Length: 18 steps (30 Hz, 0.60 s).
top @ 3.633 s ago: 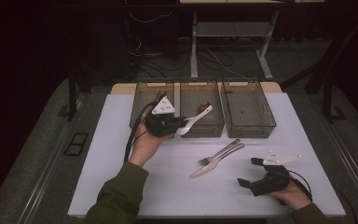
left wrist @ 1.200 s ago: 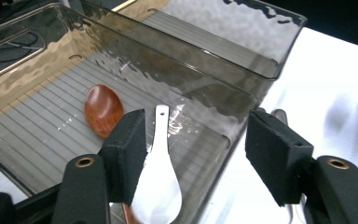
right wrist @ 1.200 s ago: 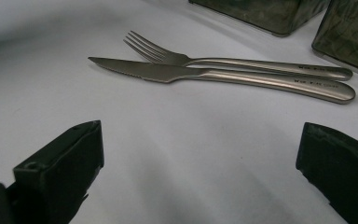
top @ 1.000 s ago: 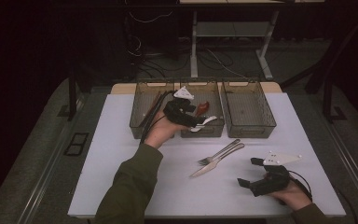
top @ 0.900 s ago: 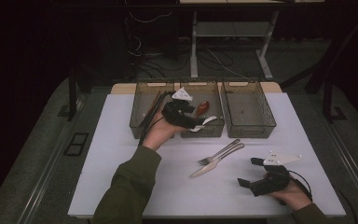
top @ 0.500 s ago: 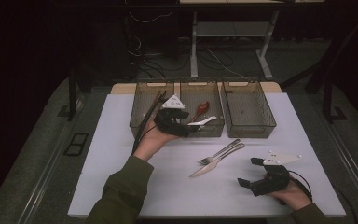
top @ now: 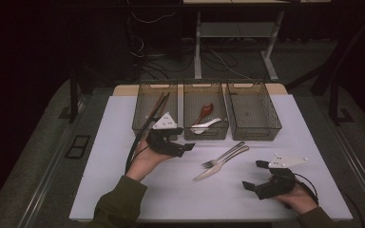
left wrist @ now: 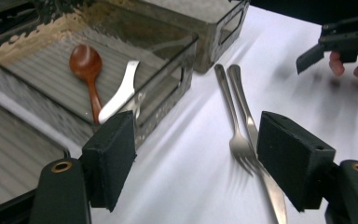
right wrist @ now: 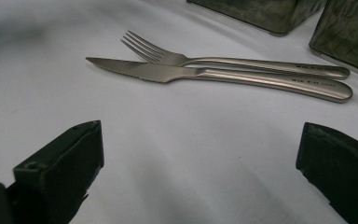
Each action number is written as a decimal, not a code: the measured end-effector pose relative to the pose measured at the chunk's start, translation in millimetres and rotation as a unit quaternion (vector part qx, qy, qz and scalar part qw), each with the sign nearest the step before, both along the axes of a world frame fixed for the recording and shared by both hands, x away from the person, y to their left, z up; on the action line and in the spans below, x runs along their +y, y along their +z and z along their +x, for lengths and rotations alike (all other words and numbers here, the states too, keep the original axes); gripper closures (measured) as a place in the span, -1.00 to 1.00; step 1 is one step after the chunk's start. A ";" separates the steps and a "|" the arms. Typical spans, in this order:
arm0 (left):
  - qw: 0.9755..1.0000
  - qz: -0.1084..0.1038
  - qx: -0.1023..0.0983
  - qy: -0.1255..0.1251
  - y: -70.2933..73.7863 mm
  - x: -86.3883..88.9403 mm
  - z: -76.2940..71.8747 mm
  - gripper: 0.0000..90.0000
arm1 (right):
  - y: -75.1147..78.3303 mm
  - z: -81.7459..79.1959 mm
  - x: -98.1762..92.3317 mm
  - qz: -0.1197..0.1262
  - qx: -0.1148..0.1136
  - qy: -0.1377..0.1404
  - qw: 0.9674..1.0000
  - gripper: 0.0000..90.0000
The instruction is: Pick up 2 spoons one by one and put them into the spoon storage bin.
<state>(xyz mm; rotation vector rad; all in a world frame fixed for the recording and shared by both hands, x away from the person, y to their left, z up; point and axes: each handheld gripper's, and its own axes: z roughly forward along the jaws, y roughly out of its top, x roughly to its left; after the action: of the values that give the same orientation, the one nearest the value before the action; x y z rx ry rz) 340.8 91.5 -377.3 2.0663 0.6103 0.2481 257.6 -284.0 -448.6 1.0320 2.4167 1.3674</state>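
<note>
Fork (left wrist: 237, 140) lies ahead of the left gripper (left wrist: 193, 158) (jaws apart).

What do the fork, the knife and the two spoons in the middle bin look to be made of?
Fork and knife: brushed metal, probably stainless steel, going by the grey sheen and soft highlights along the handles. Brown spoon: reddish-brown and smooth, likely lacquered wood, though plastic is possible. White spoon: plain opaque white, glossy; ceramic or plastic, the look leaves it open. Middle bin: smoky see-through plastic.
</note>
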 end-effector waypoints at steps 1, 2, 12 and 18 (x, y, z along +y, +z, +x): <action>1.000 -0.003 -0.001 0.003 -2.2 2.6 -3.0 -0.41 | 0.5 -1.2 0.3 0.001 0.009 -0.001 1.000 -0.99; 1.000 -0.005 0.000 0.006 -4.4 5.1 -5.6 -0.41 | 0.2 -0.4 0.0 0.000 0.003 0.000 1.000 -0.99; 0.999 -0.028 -0.011 0.039 -22.8 37.2 -38.3 -0.61 | 0.7 -0.1 -0.8 0.001 -0.003 -0.002 1.000 -0.99; 0.999 -0.024 -0.017 0.046 -34.3 50.6 -57.3 -0.69 | 0.6 0.2 -0.8 0.001 -0.003 -0.002 1.000 -0.99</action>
<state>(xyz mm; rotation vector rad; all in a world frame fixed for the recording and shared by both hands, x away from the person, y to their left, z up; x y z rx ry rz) 283.4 142.1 -411.6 1.9858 0.6842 0.3186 257.9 -284.8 -448.1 1.0325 2.4085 1.3683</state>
